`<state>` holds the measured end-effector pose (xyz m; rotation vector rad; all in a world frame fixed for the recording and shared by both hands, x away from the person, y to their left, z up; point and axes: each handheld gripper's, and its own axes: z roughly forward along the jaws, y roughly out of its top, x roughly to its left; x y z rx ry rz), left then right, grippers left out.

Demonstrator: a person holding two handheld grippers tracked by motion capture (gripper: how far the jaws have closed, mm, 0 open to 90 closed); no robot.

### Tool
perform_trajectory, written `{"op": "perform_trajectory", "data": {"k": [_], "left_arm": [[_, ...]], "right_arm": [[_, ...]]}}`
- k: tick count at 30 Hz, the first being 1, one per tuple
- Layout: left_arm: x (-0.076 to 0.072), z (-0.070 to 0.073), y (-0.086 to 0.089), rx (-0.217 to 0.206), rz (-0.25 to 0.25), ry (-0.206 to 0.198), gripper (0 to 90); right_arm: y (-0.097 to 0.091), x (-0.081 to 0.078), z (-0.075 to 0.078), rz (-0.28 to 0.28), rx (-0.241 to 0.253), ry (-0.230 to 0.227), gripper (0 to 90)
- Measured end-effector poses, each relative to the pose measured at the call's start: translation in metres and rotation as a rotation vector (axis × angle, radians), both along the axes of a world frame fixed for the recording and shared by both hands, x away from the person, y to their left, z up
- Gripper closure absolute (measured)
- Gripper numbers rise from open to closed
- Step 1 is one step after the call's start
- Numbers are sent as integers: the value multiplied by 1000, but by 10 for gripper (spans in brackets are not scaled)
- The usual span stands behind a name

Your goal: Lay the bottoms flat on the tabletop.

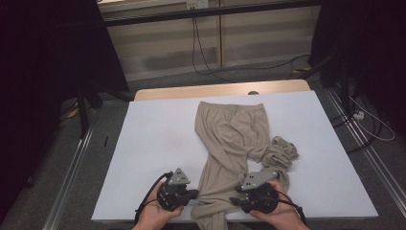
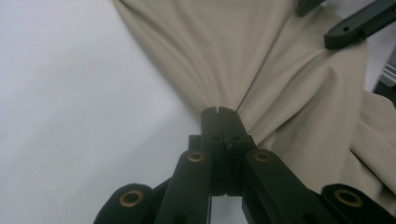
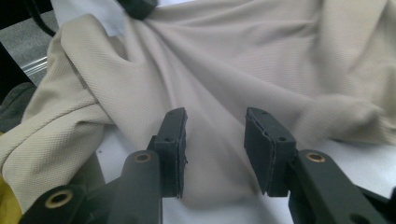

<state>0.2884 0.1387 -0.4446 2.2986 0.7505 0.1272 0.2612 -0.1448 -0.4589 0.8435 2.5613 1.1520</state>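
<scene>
Beige trousers point(image 1: 232, 129) lie on the white table point(image 1: 153, 143), waistband at the far side, legs twisted toward the near edge; one leg is bunched up at the right point(image 1: 281, 153). My left gripper point(image 1: 195, 193) sits at the left edge of the near leg. In the left gripper view its jaws point(image 2: 218, 111) are shut, and creases in the cloth point(image 2: 261, 60) run into their tip. My right gripper point(image 1: 234, 200) is at the leg's right side. Its jaws point(image 3: 216, 116) stand open over the fabric point(image 3: 243, 60), pads not pressing on it.
The table's near edge runs just under both hands, and the trouser leg hangs over it. A wooden strip point(image 1: 220, 90) shows at the far edge. Cables point(image 1: 206, 62) trail on the grey floor beyond, and metal rails run along both sides.
</scene>
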Motion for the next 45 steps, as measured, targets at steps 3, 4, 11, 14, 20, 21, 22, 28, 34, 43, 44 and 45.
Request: {"op": "perform_trajectory", "data": {"k": [3, 4, 11, 14, 20, 21, 22, 28, 34, 43, 44, 45], "left_arm": [[-8, 4, 10, -10, 13, 11, 900], [-12, 5, 14, -23, 18, 16, 900], [-14, 6, 23, -36, 50, -7, 900], [1, 3, 15, -32, 70, -20, 900], [37, 4, 5, -45, 121, -58, 900], [41, 5, 3, -39, 124, -64, 900], [44, 4, 0, -40, 131, -62, 900], [47, -2, -5, -30, 133, -76, 851], [27, 7, 5, -76, 128, -105, 715], [10, 8, 3, -83, 64, -107, 710], [10, 8, 3, -83, 64, -107, 707], [10, 7, 2, -85, 57, -103, 707]], "right_arm": [[1, 0, 1, 6, -3, -12, 590], [1, 0, 1, 6, -3, -6, 591], [8, -2, -3, 15, -27, -18, 639], [11, -1, -3, 32, -52, -46, 875], [1, 18, 2, -66, -81, -88, 900], [-4, 21, 3, -85, -70, -96, 900], [-10, 29, 7, -113, -53, -109, 900], [-8, 37, 0, -144, -92, -106, 770], [2, 10, 17, -19, 56, -77, 662], [34, -2, -4, 123, -4, -25, 672], [34, -2, -4, 123, -4, -25, 672], [33, -2, -4, 124, 2, -18, 738]]}}
